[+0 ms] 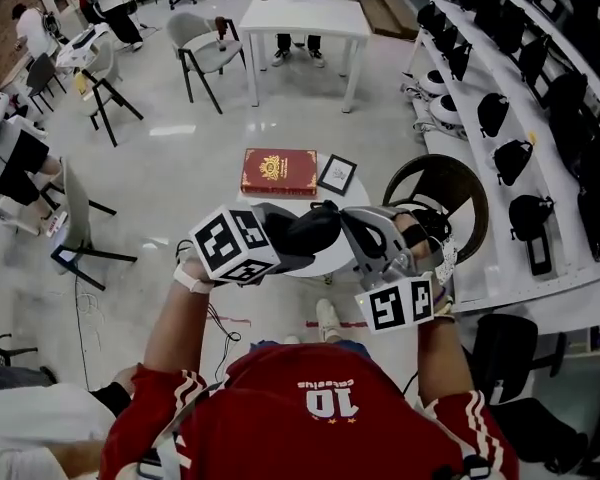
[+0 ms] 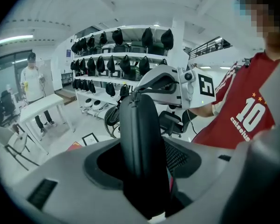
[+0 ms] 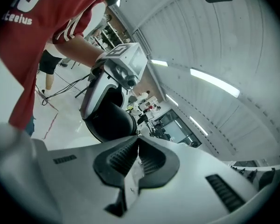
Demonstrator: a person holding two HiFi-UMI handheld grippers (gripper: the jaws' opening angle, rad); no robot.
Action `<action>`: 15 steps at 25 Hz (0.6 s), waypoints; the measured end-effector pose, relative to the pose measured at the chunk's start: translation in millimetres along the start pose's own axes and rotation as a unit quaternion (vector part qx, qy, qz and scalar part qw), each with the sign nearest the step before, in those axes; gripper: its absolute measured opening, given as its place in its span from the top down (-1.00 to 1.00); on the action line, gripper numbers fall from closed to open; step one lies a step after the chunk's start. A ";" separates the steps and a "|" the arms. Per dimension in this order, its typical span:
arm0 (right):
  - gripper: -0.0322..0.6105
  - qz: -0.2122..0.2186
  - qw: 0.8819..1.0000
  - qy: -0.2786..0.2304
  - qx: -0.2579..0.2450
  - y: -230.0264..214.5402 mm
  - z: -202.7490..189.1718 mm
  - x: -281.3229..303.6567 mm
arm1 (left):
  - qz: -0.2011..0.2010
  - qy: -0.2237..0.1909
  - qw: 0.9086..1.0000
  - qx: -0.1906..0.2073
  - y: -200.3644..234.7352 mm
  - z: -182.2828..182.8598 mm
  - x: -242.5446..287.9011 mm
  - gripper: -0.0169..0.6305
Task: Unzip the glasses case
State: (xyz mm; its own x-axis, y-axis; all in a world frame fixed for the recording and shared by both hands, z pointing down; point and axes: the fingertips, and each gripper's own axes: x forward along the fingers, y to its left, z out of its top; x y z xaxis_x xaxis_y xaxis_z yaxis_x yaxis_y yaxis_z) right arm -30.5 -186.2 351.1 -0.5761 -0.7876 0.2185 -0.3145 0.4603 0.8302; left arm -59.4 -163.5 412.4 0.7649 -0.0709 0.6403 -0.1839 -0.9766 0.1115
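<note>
In the head view I hold the black glasses case (image 1: 318,228) up in the air over a small round table. My left gripper (image 1: 298,240) is shut on it. In the left gripper view the case (image 2: 137,129) stands on edge between the jaws, its zipper end at the top. My right gripper (image 1: 343,220) meets that end from the right with its jaws shut. In the right gripper view its tips (image 3: 138,138) are pinched together right at the edge of the case (image 3: 109,122), on the zipper pull, which is barely visible.
Below my hands a small round white table (image 1: 320,270) carries a red book (image 1: 278,171) and a small framed picture (image 1: 337,174). A brown round-backed chair (image 1: 440,193) stands to its right. Shelves with black bags (image 1: 520,158) run along the right.
</note>
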 end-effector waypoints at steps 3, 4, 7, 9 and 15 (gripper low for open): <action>0.84 -0.001 1.000 0.005 0.011 -3.5 -11.0 5.0 | -0.011 -0.024 0.999 -0.024 6.6 3.1 9.9 0.18; 0.84 -0.001 1.000 0.007 0.015 -4.4 -14.5 7.1 | -0.015 -0.033 0.999 -0.033 9.0 3.5 13.3 0.18; 0.84 0.000 0.999 0.010 0.030 -8.4 -25.3 13.1 | -0.025 -0.064 0.996 -0.065 19.0 5.4 21.1 0.17; 0.84 0.000 0.999 0.010 0.041 -10.7 -32.5 15.8 | -0.031 -0.091 0.991 -0.089 26.7 7.9 23.7 0.17; 0.84 -0.005 0.996 -0.007 0.094 -18.5 -45.5 21.8 | -0.024 -0.170 0.975 -0.141 51.6 14.5 26.9 0.16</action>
State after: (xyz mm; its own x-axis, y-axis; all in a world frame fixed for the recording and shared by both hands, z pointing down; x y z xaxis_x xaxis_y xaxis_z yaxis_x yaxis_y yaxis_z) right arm -2.9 -230.6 363.8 -0.5821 -0.7874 0.2028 -0.4548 0.5220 0.7216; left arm -39.3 -218.7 424.4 0.9284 -0.1352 0.3460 -0.2675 -0.8897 0.3701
